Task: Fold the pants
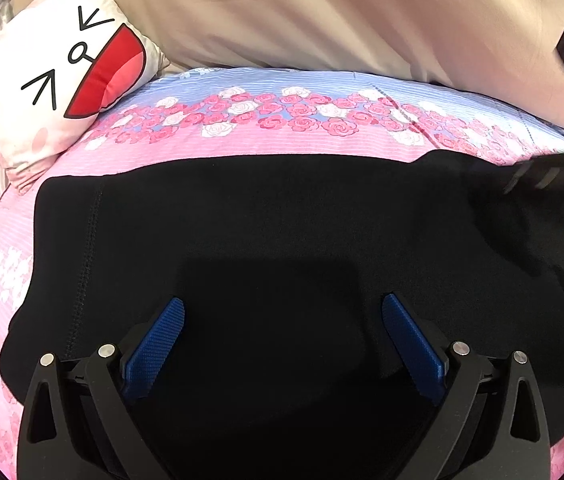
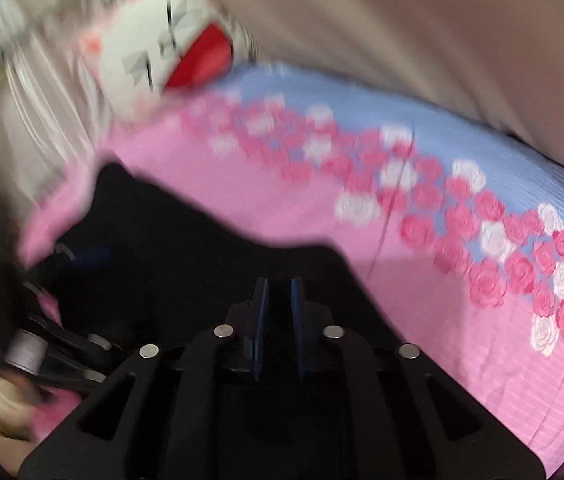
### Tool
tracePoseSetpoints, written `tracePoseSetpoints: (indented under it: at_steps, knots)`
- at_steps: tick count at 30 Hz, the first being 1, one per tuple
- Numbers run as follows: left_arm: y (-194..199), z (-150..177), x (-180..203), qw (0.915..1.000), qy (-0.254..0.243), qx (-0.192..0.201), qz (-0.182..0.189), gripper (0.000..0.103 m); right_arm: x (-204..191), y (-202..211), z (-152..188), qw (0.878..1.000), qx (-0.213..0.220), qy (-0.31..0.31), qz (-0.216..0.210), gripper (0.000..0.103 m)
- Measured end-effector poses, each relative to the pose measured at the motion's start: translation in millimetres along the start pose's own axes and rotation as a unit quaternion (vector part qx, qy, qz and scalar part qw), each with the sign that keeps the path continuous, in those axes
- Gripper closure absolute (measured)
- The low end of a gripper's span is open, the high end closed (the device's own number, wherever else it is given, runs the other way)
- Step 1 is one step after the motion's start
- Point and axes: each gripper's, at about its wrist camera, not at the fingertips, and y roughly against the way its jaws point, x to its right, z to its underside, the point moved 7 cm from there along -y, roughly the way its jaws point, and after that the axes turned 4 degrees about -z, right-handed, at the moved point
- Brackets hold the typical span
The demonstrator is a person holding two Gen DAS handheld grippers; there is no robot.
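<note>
A: Where are the black stretch-fabric pants [image 1: 241,220] located?
B: Spread on the pink rose-printed bed sheet [image 1: 282,144].
A: Gripper states?
B: Left hand-held gripper [image 1: 283,312] spread wide; right hand-held gripper [image 2: 279,292] nearly closed on pants fabric.

Left wrist view: sharp, evenly lit, soft indoor light. Black pants [image 1: 261,216] render near featureless; faint rectangular shadow below centre. Strong fisheye bending, dark vignette at corners. Right wrist view: heavy motion blur, worst on cat-face pillow [image 2: 169,52] and left edge; floral bedsheet [image 2: 462,240] softened.
</note>
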Motion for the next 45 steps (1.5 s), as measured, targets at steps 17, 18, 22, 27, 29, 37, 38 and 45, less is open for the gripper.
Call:
tracePoseSetpoints:
  at_steps: [17,18,22,27,29,37,38,45]
  knots:
    - [70.4,-3.4,98.0,0.9965,-0.069,0.027,0.038,0.006,171.1,264.7,274.8,0.932,0.072,-0.263,0.24,0.097]
    - [71.5,-1.1,112.4,0.9956,-0.078,0.025,0.046,0.006,193.8,290.1,300.1,0.919,0.079,-0.285,0.262,0.097]
    - [72.6,17.3,177.3,0.9892,-0.131,0.009,0.066,0.006,269.1,373.1,390.9,0.851,0.096,-0.379,0.351,0.098]
    - [79.4,39.0,231.6,0.9805,-0.185,-0.002,0.066,0.006,275.6,424.8,436.4,0.819,0.165,-0.438,0.333,0.092]
    - [82.2,41.8,243.0,0.9784,-0.195,-0.003,0.068,0.006,266.7,424.6,439.7,0.823,0.176,-0.439,0.316,0.091]
    - [93.6,51.4,290.9,0.9693,-0.235,-0.005,0.073,0.006,264.0,424.8,463.2,0.808,0.216,-0.486,0.255,0.057]
    - [95.2,52.0,293.4,0.9685,-0.238,-0.004,0.074,0.006,259.0,430.4,465.1,0.805,0.226,-0.487,0.252,0.057]
    - [93.4,56.6,293.3,0.9697,-0.234,-0.016,0.07,0.006,248.2,424.2,455.3,0.824,0.225,-0.476,0.21,0.042]
